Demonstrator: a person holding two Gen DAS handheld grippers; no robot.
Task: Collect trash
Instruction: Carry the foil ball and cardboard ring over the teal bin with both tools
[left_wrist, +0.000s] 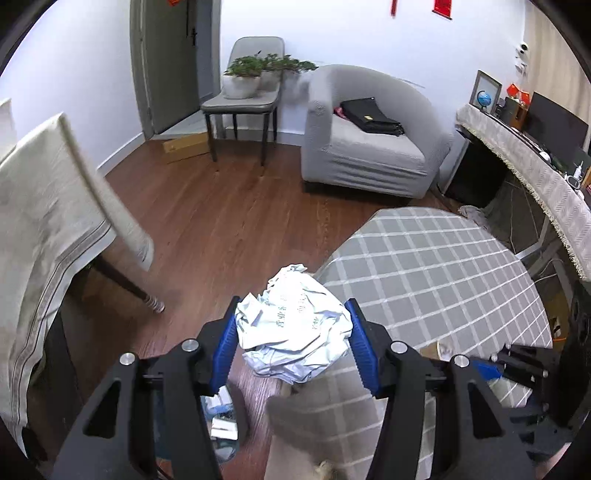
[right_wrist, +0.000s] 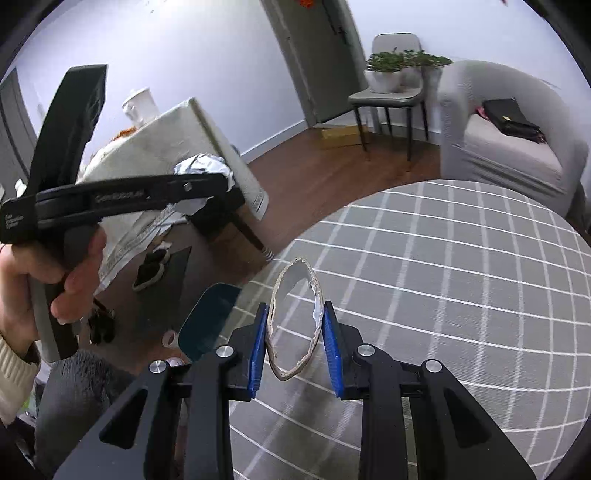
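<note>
Left claw (left_wrist: 291, 332) half-spread, pinching crumpled paper wad (left_wrist: 295, 325); right claw (right_wrist: 295, 343) narrower, pinching cardboard ring (right_wrist: 282, 373).

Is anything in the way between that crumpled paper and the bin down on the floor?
Nothing visible blocks it. The crumpled paper is held in the left gripper above the floor beside the table, and the bin sits open just below.

Round table (left_wrist: 443, 266) in front; armchair (left_wrist: 369, 147) behind it; chair (left_wrist: 243, 99) with plants (left_wrist: 255, 66) left of armchair.
</note>
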